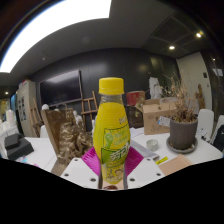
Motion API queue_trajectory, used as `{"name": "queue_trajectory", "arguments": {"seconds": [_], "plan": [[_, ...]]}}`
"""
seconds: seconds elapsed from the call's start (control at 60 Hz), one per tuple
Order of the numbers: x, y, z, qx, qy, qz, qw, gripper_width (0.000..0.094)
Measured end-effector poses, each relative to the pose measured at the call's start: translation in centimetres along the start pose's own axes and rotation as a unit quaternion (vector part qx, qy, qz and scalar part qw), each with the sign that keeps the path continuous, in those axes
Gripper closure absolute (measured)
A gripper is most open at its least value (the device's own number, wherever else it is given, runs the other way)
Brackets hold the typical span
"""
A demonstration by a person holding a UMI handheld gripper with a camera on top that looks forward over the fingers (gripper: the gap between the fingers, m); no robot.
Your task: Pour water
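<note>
Your gripper (113,168) has its two fingers closed in around the yellow bottle (112,132), the pink pads (93,160) pressed against its lower sides, so you have a firm hold of it. The bottle stands upright between the fingers, orange cap (111,86) on top and a green-and-white label (116,157) facing you. Just beyond the fingers lies the white table (160,163). To the left of the bottle, a little farther out, sits a brown woven basket (63,131). To the right stands a grey pot (183,133) with dry twigs in it. Between bottle and pot lies something small and pale, possibly a cup, though it is hard to tell. Farther back on the right is a cardboard box (157,113), and far off on the left a dark screen (61,89) on the wall.
</note>
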State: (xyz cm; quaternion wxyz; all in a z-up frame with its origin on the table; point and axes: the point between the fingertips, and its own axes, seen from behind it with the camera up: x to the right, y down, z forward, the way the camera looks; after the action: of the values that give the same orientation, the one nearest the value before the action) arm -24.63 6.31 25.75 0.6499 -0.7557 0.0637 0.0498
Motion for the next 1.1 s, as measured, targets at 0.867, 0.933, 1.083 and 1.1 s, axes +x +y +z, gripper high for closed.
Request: {"name": "queue_trajectory", "arguments": {"seconds": [0.867,0.933,1.083,1.1], "plan": [[8.5,17.7,0.5,-0.148,0.071,-0.074,0.984,0.0102],[7.9,16.4,-1.6,-0.152,0.074,-0.076,0.983,0.0068],[4.4,13.2,-9.0,-0.153,0.082,-0.070,0.982,0.0074],[3.9,12.8,-9.9,-0.152,0.082,-0.070,0.982,0.0076]]}}
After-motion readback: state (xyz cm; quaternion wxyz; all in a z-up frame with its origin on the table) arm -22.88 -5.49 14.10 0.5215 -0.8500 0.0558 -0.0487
